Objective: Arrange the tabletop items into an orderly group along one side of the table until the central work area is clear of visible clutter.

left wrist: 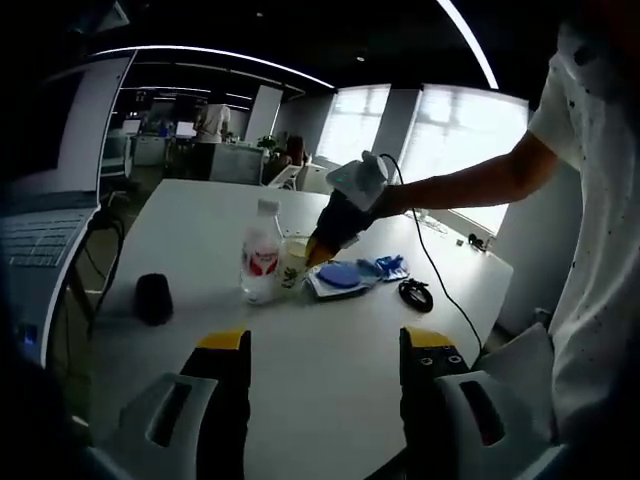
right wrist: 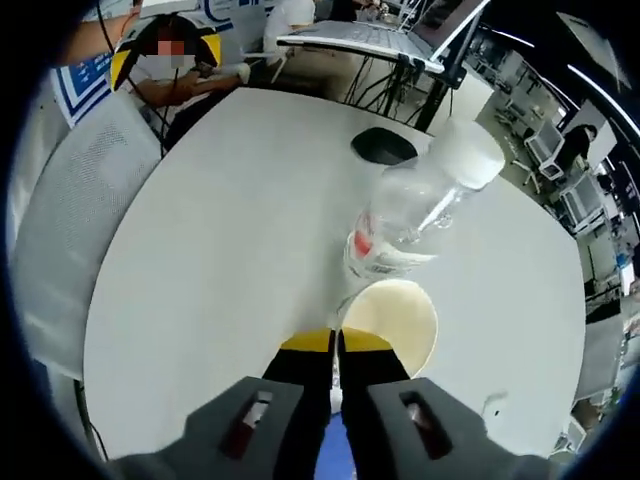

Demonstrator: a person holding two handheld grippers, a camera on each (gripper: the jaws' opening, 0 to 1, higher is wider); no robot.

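My left gripper [left wrist: 325,350] hovers over the near part of the white bench [left wrist: 330,390] with its fingers [left wrist: 225,375] spread apart and nothing between them. Ahead of it, around the middle of the bench, a clear water bottle [left wrist: 261,265] with a white cap and red label stands upright, touching a cream paper cup [left wrist: 293,264]. My right gripper [left wrist: 322,245] reaches in from the right and has that cup by its rim. In the right gripper view its fingers [right wrist: 310,375] are pinched together on the near rim of the cup [right wrist: 392,318], the bottle [right wrist: 415,215] just beyond. Beside the cup lie a blue round lid [left wrist: 340,274] on a white tray and a blue crumpled item [left wrist: 390,266]. A black coiled cable [left wrist: 415,294] sits toward the right edge, a black cylindrical object [left wrist: 153,298] toward the left edge.
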